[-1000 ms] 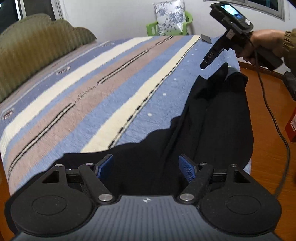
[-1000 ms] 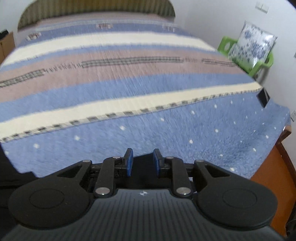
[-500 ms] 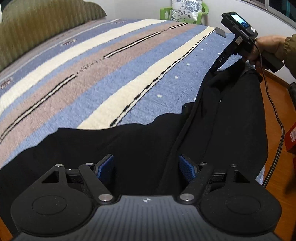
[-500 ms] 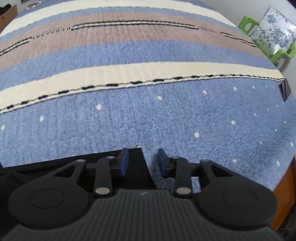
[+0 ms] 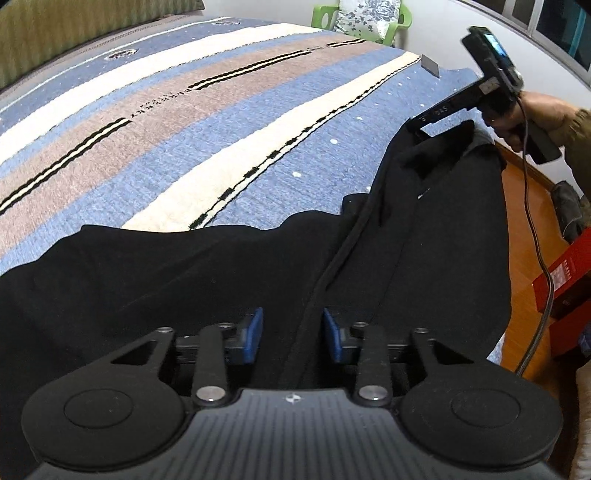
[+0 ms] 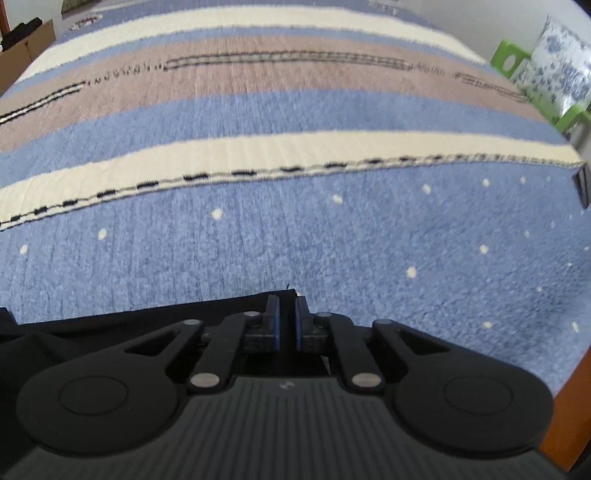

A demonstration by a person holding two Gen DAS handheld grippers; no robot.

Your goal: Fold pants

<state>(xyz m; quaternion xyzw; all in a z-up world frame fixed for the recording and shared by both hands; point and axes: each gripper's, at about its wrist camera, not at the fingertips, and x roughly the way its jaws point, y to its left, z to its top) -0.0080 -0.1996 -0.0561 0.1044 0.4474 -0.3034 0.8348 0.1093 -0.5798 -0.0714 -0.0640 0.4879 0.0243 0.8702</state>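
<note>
The pants (image 5: 229,280) lie black and spread along the near edge of the bed (image 5: 221,122), one part running away toward the far right corner, its right side drooping over the edge above the wooden floor (image 5: 524,221). No fold shows yet; the cloth is roughly flat with a raised seam ridge down its middle, so the task looks to be at its start, with both ends being taken up and every fold still to make.

On the left, the left gripper (image 5: 292,334) points down at the cloth. Its jaws are closing, half narrowed, and the seam ridge runs up between the blue pads (image 5: 255,332); they do not look pressed on it yet.

Further right in the same view, the right gripper (image 5: 419,129) sits at the far end of the pants, held by a hand (image 5: 532,114) with a cable trailing down. Its own camera shows the right gripper's jaws nearly together, pinching the corner of the black cloth (image 6: 155,317) between the pads (image 6: 274,321).

The striped blanket beyond is bare, so nothing blocks a fold inward. A small dark object (image 5: 430,66) lies near the far corner, well apart. A green chair (image 5: 373,18) with a pillow stands past the bed, and a red box (image 5: 565,273) sits on the floor at right. The overhanging cloth could slide off.
</note>
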